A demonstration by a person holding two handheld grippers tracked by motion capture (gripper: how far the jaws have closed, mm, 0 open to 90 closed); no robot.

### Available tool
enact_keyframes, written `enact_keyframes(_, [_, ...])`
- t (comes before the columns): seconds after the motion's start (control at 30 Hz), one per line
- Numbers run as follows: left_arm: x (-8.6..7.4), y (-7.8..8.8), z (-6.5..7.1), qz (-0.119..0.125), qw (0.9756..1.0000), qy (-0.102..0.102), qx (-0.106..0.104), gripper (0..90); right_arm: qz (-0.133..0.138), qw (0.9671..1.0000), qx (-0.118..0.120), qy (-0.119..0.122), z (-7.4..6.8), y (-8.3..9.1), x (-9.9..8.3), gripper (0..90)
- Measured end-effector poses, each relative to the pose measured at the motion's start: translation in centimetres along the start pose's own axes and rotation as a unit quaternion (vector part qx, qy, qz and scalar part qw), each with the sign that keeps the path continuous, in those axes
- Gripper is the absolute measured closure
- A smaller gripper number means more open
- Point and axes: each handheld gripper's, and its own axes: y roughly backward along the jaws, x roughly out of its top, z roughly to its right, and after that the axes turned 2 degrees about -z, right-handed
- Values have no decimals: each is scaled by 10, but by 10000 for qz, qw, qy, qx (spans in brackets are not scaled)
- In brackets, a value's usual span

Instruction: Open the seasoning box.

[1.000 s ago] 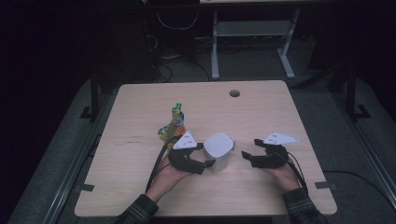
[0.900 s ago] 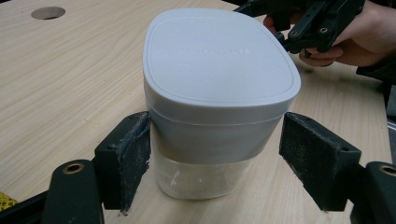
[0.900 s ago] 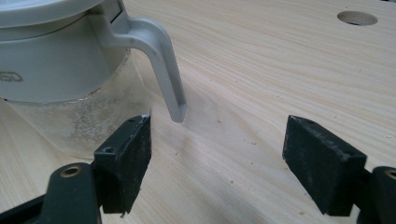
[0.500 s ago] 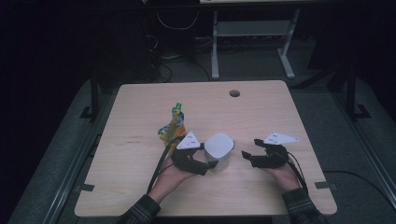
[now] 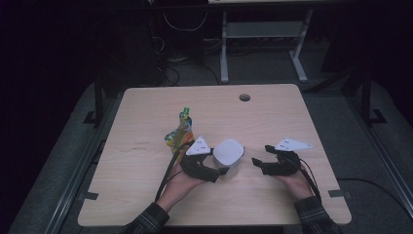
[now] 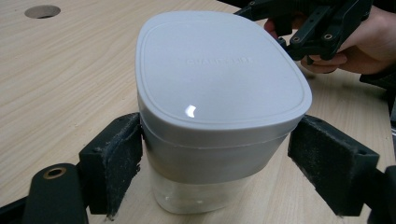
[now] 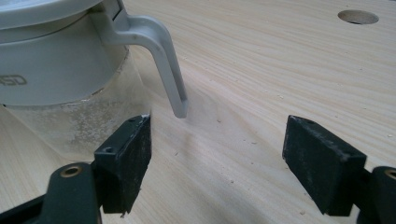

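Note:
A clear jug with a white lid [image 5: 229,153] stands on the wooden table [image 5: 146,195], near its front middle. My left gripper [image 5: 221,169] reaches it from the left, one jaw on each side. In the left gripper view the jug [image 6: 219,84] sits between the pads of the left gripper [image 6: 215,172]. The jaws have just been opening: the left pad lies against the wall and the right pad [image 6: 327,163] stands slightly off it. My right gripper [image 5: 258,163] rests open to the right of the jug. The right gripper [image 7: 217,163] holds nothing, and the jug's handle [image 7: 161,51] hangs just beyond its left pad.
A colourful squeeze pouch with a green cap [image 5: 179,131] stands just behind the left gripper. A round cable hole [image 5: 244,97] sits near the table's far edge. Cables trail from both grippers toward the front edge. A metal frame [image 5: 263,34] stands beyond the table.

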Motion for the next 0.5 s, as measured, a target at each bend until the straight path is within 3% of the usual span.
enact_keyframes(0.5, [4,4,0,88,10000,25,-22,194,0,10000,-7,7,0,0,0,235])
